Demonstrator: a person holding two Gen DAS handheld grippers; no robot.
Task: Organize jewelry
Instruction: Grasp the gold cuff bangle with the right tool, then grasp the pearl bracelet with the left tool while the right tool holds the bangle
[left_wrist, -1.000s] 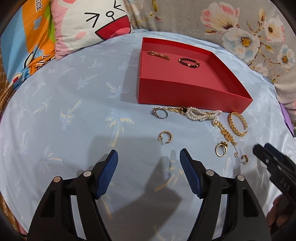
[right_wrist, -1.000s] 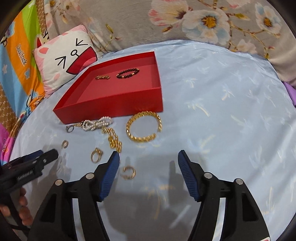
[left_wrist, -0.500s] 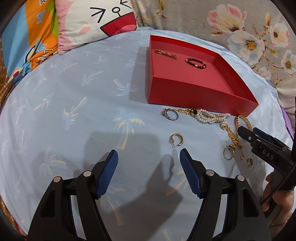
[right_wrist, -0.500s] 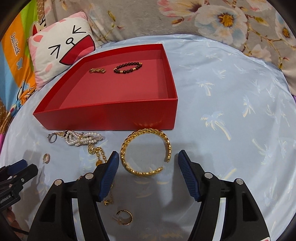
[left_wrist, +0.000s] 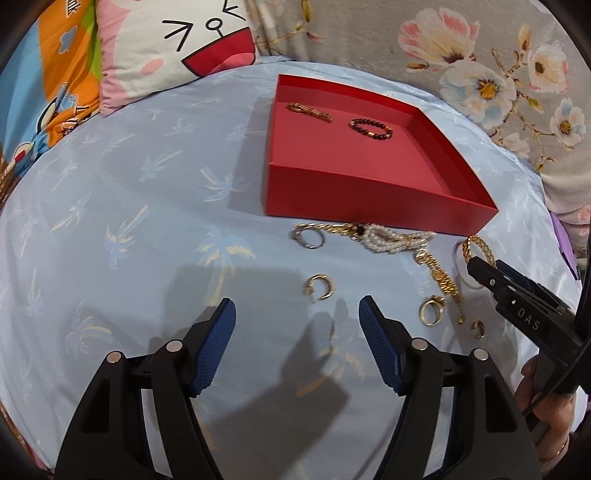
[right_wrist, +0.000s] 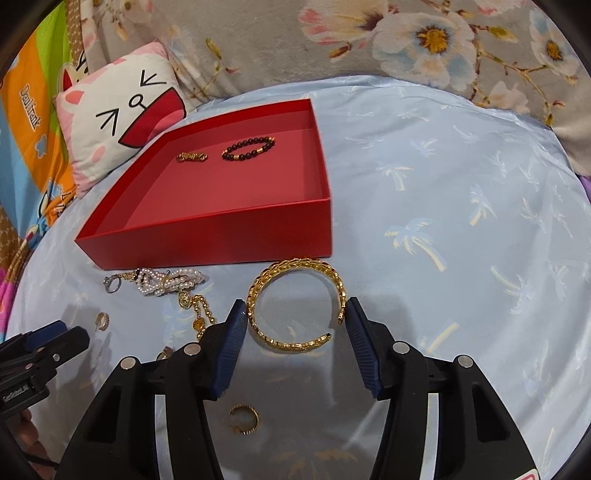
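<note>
Jewelry lot, partly sorted, on a pale blue palm-print bedspread (right_wrist: 461, 184).

Item 1: right gripper (right_wrist: 295, 317), jaws spread wide, nothing held. Gold cuff bracelet (right_wrist: 295, 302) lies flat between the two blue pads (right_wrist: 231, 343), one pad just beside each flank of the cuff; contact cannot be told. The cuff's open gap faces the right-hand pad.

Item 2: red box (right_wrist: 221, 236), open-topped, directly ahead of the right gripper, just beyond the cuff. Contents: dark bead bracelet (right_wrist: 248, 147) and small gold chain piece (right_wrist: 191, 157), both at the far wall.

Item 3: loose pieces ahead-left of the right gripper: pearl strand (right_wrist: 170, 280) tangled with a gold chain (right_wrist: 197, 312), silver ring (right_wrist: 112, 284). Small gold ring (right_wrist: 243, 419) lies beneath the gripper body.

Item 4: left gripper (left_wrist: 297, 314), jaws wide apart, empty, hovering; gold hoop earring (left_wrist: 320, 287) lies just ahead of its tips, a gold ring (left_wrist: 432, 312) off to its right.

Step in hand, by judgement: grasping the cuff for transfer to the box. Next move calls for closing squarely on the cuff's flanks, gently, since the open band may flex or skid on slick fabric, then lifting over the near wall.
</note>
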